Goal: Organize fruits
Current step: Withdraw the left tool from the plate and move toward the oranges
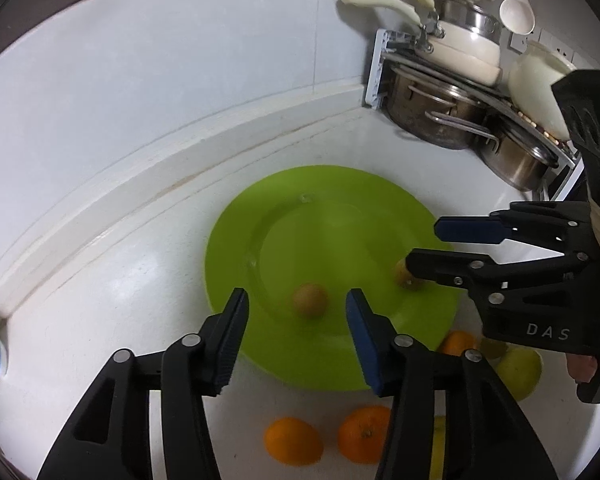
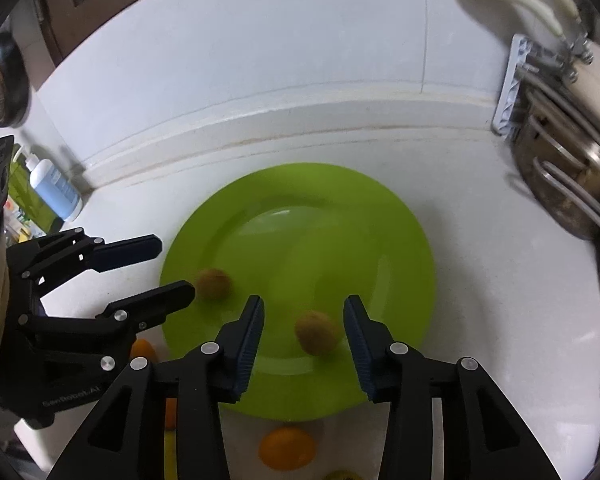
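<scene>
My left claw hangs open over the near rim of the green plate, both pads clear of the small brown fruit lying on the plate between them; it grips nothing. My right claw is likewise parted, narrower, with a second brown fruit resting free on the plate between its fingers. Both fruits are blurred; kiwis, I'd guess, though I can't be sure. So two pieces look delivered onto the plate. Left on the white tabletop in front of the plate are three oranges and a yellow-green apple, with perhaps another small fruit beside it. I judge the job under halfway done: most of the fruit isn't on the plate yet.
</scene>
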A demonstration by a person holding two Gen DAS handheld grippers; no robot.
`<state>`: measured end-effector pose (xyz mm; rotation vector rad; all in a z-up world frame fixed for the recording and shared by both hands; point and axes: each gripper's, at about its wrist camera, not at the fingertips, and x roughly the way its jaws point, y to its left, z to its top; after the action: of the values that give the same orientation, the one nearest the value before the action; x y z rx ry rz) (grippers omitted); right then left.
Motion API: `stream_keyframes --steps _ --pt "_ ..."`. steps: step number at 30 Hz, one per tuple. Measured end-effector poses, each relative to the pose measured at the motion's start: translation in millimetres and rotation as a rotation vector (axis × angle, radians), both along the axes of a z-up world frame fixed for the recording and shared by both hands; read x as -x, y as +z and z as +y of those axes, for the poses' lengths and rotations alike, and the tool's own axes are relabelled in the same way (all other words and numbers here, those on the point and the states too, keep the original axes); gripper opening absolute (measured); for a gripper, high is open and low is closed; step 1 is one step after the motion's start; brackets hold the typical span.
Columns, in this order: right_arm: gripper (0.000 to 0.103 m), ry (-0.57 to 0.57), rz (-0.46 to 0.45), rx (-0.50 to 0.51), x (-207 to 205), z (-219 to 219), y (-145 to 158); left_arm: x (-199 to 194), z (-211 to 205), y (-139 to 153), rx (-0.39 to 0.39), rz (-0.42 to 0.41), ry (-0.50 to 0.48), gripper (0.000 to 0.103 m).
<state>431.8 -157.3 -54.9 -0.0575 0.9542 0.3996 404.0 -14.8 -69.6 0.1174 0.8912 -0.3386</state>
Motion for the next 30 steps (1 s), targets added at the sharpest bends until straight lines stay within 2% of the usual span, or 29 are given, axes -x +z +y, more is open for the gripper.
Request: stream_keyframes --steps 4,7,11,14,24,30 --pt "0.042 -0.011 -0.059 -0.004 22 -4 16 24 4 18 0.001 -0.057 0.004 0.059" --pt "0.049 -0.038 -0.101 -0.027 40 -10 30 43 6 33 0.009 -0.099 0.006 0.062" --pt "0.051 -0.058 -0.155 -0.044 65 -10 49 67 12 53 0.033 -0.148 0.015 0.066" --pt "0.056 -0.072 -0.206 -0.044 87 -8 62 89 17 66 0.036 -0.190 0.021 0.069" --pt "0.060 -0.076 -0.340 0.002 154 9 88 146 36 85 0.021 -0.264 0.048 0.076" --pt "0.060 -0.075 -0.351 -0.008 176 19 93 169 47 86 0.009 -0.286 0.041 0.077"
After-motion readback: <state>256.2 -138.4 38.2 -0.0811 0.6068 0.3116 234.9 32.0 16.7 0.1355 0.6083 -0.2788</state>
